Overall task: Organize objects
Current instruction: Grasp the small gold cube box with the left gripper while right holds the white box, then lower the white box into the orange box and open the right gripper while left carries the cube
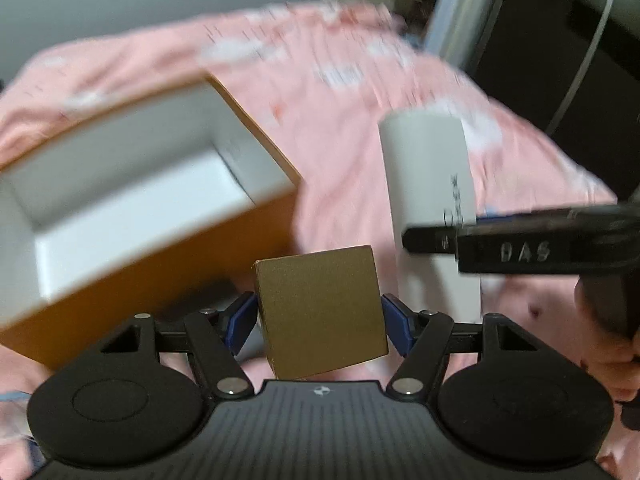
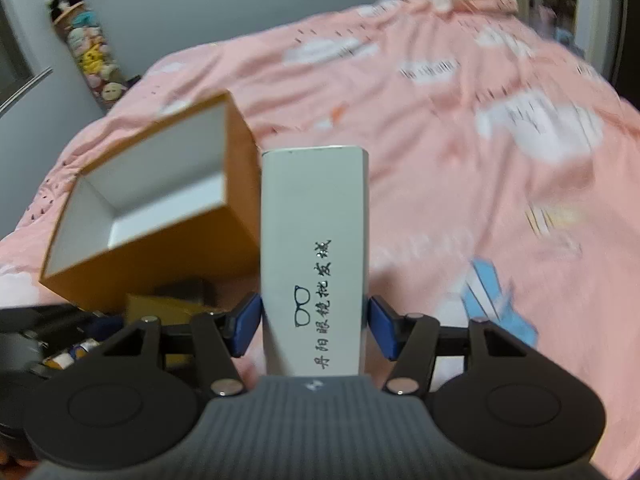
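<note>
My left gripper is shut on a small gold-brown box, held above the pink bedspread just right of an open orange box with a white inside. My right gripper is shut on a tall white glasses box with black lettering. The white box also shows in the left wrist view, right of the gold box, with a right gripper finger across it. The orange box lies left of the white box in the right wrist view, and the gold box shows below it.
A pink bedspread with white cloud prints covers the bed. A tall tube with cartoon figures stands by the grey wall at the back left. Dark furniture stands beyond the bed's right side.
</note>
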A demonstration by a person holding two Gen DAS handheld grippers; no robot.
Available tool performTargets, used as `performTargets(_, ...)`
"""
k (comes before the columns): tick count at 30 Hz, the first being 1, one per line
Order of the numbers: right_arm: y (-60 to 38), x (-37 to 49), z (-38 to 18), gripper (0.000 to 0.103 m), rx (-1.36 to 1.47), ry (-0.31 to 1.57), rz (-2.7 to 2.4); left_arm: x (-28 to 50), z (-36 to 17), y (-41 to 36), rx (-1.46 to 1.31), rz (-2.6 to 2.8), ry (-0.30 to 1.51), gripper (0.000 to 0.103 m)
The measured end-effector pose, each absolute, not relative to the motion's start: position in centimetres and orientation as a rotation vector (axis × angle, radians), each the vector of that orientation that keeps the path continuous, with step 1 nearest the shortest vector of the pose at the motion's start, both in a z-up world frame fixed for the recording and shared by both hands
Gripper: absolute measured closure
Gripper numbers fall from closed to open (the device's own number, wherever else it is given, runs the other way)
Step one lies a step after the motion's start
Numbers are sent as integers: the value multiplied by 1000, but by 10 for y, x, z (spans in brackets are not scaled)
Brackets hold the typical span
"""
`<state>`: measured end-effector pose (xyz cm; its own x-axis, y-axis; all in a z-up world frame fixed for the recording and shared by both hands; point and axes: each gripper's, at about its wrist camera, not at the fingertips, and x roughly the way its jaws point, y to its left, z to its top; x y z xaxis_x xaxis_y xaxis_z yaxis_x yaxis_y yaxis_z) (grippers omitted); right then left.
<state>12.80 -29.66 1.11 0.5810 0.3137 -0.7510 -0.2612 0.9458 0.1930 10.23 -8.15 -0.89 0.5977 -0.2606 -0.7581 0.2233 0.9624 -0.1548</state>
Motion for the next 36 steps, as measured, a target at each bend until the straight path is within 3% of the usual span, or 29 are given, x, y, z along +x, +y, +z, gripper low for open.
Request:
performTargets(8,-236,143,58,43,-22,778,440,112,51,-9,-61,-108,725,26)
performTargets(17,-133,176,92,43,-39,673,595,133,64,66,-80,89,652,26)
performTargets(21,-86,201,76,43,-48,723,613,139,53,93,-99,138,657,26)
performTargets(36,15,242,-49,43,-39,1194,691,162,23,130,-188,132,678,26)
